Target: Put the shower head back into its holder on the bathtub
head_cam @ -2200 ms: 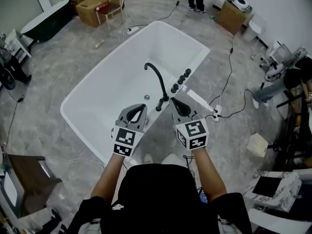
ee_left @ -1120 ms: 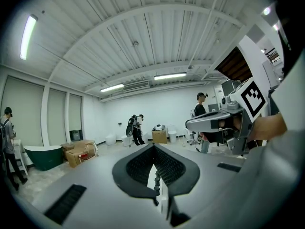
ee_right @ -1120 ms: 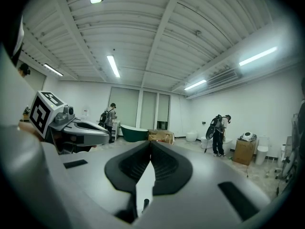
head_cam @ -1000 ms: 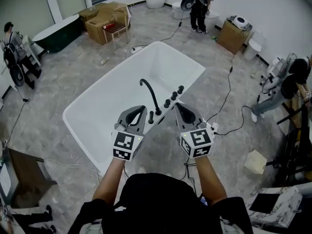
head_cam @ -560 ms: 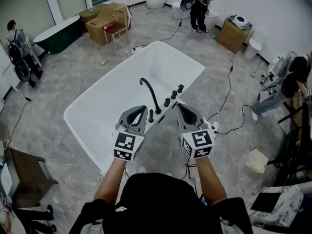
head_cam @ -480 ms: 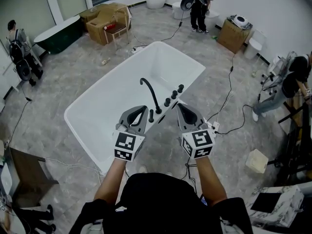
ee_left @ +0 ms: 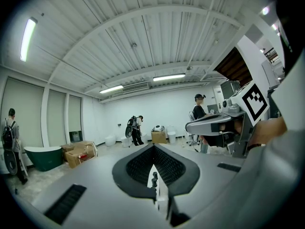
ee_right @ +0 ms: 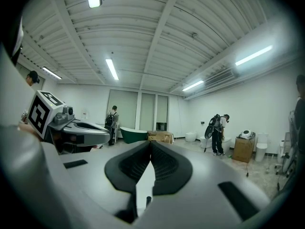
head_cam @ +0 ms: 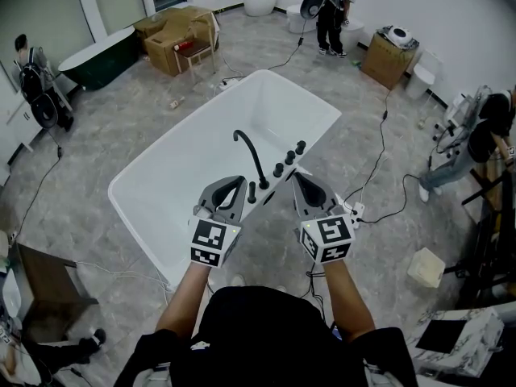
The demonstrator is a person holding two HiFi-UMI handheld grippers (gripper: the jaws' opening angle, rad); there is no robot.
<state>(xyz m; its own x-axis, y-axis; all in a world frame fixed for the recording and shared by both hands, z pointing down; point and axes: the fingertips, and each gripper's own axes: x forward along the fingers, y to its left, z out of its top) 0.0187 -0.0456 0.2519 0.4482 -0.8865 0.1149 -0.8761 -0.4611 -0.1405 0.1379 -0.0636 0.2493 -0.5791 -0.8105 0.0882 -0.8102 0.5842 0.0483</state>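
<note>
A grey stone floor [head_cam: 121, 127] fills a big, bare room, and a white bathtub [head_cam: 201, 147] stands slantwise in the middle of it. Away at the far wall sit a dark green tub [head_cam: 101, 55] and some cardboard boxes [head_cam: 173, 31], with a person carrying a backpack [head_cam: 326, 6] standing beyond. A black cable [head_cam: 379, 160] trails across the floor to the right of the white tub.

The wearer stands at the tub's near long side with both arms held out. The left hand-held gripper [head_cam: 236, 181] hovers over the near rim with its jaws brought together at the tips and nothing caught between them. The right hand-held gripper [head_cam: 297, 177] hangs alongside, just past the rim, also closed and empty (each one's own view shows only the white tub through the slit behind the pads).

Between the two, a curved black spout [head_cam: 251, 156] rises from the rim, with a row of black knobs [head_cam: 289, 158] to its right. What looks like the shower head [head_cam: 251, 192] stands upright on the rim just beside the spout's base, apart from both grippers; its holder is too small to make out.
</note>
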